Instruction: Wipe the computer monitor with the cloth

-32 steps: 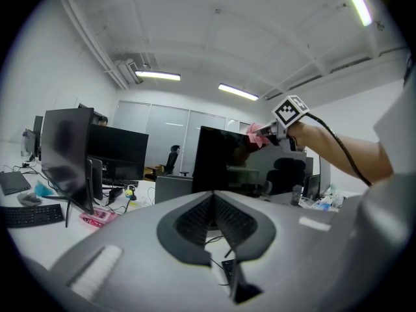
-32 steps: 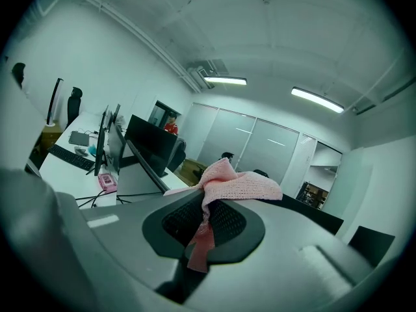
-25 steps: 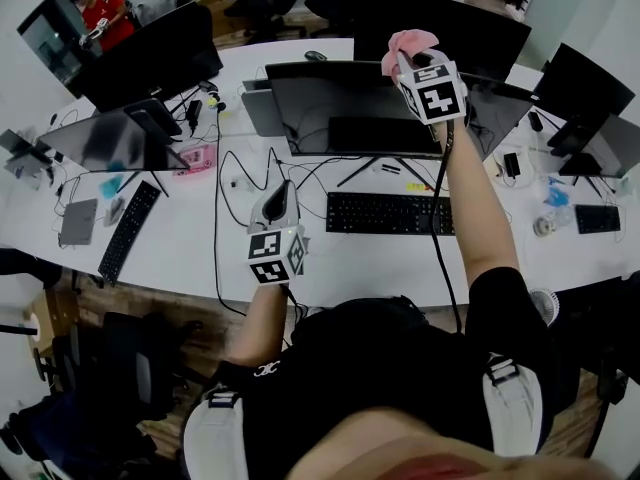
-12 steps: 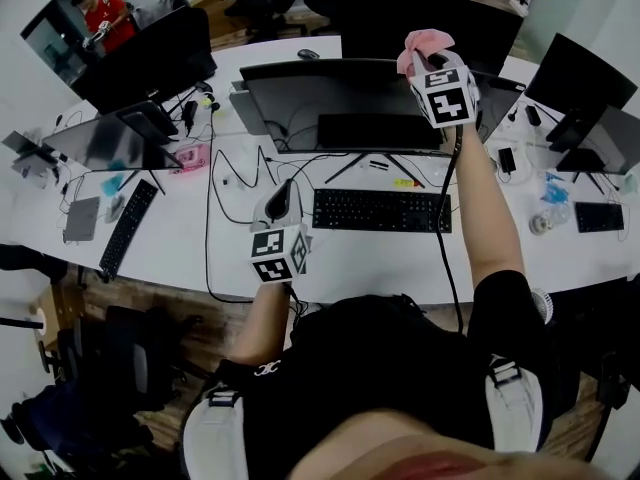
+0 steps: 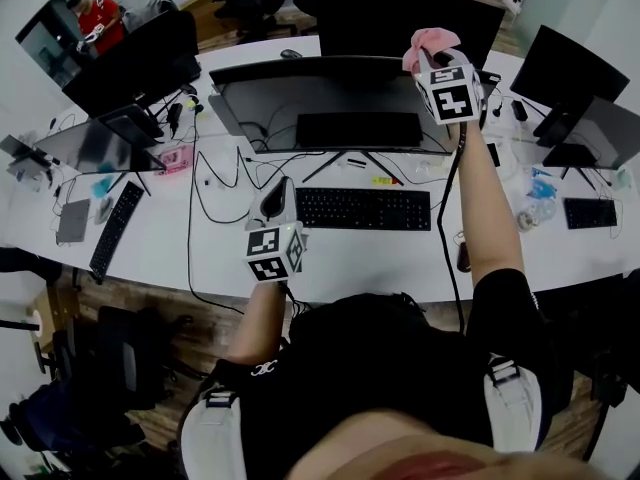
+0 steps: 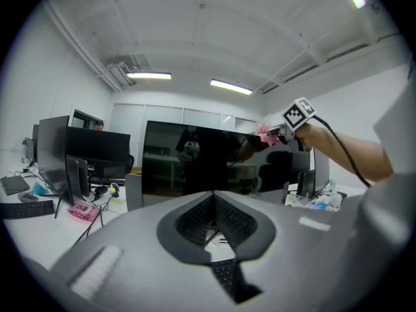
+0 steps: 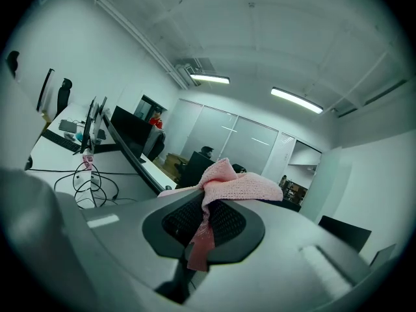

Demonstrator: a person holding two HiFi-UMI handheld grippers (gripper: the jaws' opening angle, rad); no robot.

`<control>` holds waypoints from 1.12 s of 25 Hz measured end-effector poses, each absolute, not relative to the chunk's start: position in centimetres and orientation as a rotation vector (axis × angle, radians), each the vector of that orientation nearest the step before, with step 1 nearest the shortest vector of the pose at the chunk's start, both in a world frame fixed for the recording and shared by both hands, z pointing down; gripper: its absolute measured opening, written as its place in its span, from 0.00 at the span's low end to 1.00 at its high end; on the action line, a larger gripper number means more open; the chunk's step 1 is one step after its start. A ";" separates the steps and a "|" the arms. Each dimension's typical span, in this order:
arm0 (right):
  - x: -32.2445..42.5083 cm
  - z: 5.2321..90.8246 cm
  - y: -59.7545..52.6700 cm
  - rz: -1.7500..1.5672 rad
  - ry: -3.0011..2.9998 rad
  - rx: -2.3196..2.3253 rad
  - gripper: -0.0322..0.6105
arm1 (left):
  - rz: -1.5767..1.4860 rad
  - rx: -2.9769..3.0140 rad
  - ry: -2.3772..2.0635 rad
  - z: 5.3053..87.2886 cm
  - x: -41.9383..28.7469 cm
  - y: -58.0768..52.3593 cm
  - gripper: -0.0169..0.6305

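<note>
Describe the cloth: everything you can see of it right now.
The cloth is pink, knitted-looking and bunched. The right gripper is shut on it: most of it piles over the jaw tips, and a narrow tail trails back between the jaws. It sits at the top right corner of the monitor; whether it touches the screen is unclear.

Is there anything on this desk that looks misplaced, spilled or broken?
Nothing looks spilled or broken. The only untidy spot is the loose black cables looping over the white desk left of the keyboard. The pink cloth is pinched in the right gripper at the monitor's top right corner.
</note>
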State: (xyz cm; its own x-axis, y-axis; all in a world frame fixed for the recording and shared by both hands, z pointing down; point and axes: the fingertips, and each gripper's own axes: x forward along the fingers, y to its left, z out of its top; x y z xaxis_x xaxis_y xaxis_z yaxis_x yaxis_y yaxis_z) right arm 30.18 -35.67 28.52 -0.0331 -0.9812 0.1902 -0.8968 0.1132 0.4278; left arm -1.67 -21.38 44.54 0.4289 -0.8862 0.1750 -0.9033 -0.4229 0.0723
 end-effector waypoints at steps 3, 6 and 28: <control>32.5 28.7 -35.1 -0.270 -1.959 1.824 0.07 | 0.167 2.525 -1.571 45.1 0.6 -21.0 0.10; 35.0 28.7 -34.6 -0.270 -1.926 1.830 0.07 | 0.171 2.536 -1.555 45.3 2.8 -20.9 0.10; 46.9 28.6 -31.0 -0.216 -1.934 1.992 0.07 | 0.214 2.588 -1.490 46.1 10.2 -19.8 0.10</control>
